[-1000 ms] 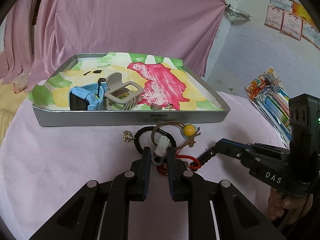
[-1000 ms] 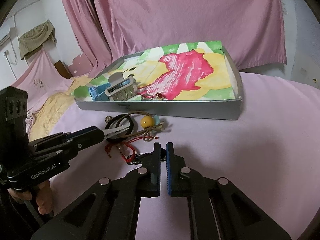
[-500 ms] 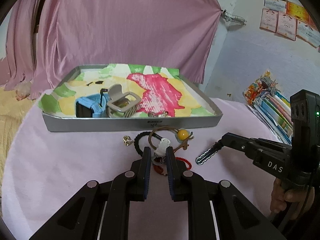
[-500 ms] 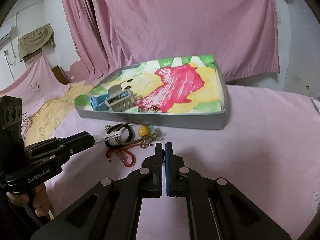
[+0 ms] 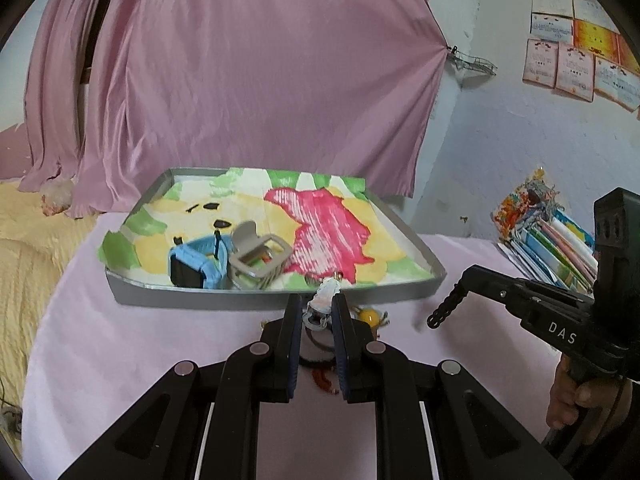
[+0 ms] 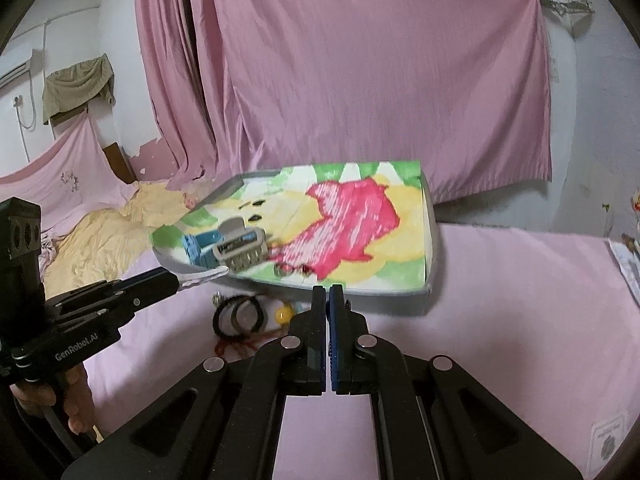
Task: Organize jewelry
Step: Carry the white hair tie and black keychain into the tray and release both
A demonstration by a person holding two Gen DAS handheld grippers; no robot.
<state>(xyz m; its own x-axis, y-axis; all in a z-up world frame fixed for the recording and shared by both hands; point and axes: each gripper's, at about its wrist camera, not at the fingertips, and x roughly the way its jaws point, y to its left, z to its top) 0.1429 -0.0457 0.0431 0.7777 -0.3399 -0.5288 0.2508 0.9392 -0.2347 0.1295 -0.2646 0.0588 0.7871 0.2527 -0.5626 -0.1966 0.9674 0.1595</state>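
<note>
My left gripper (image 5: 316, 304) is shut on a small white hair clip (image 5: 327, 291) with a metal ring (image 5: 316, 322) hanging under it, held above the pink cloth just before the grey tray (image 5: 200, 300). From the right wrist view the left gripper (image 6: 178, 280) holds the white hair clip (image 6: 200, 277) by the tray's near wall (image 6: 360, 300). A blue watch (image 5: 196, 268) and a beige hair claw (image 5: 256, 256) lie in the tray. Black hair ties (image 6: 236, 316), a yellow bead (image 6: 284, 315) and a red cord (image 6: 236, 344) lie on the cloth. My right gripper (image 6: 329, 300) is shut and holds nothing.
A stack of colourful books (image 5: 552, 248) lies at the right edge of the table. A yellow blanket (image 5: 24, 260) lies to the left. A pink curtain (image 5: 240, 80) hangs behind the tray. A small gold charm (image 6: 217, 299) sits beside the hair ties.
My left gripper has lifted the white clip off the pile and moved it up towards the tray. My right gripper has drawn back from the red cord and risen.
</note>
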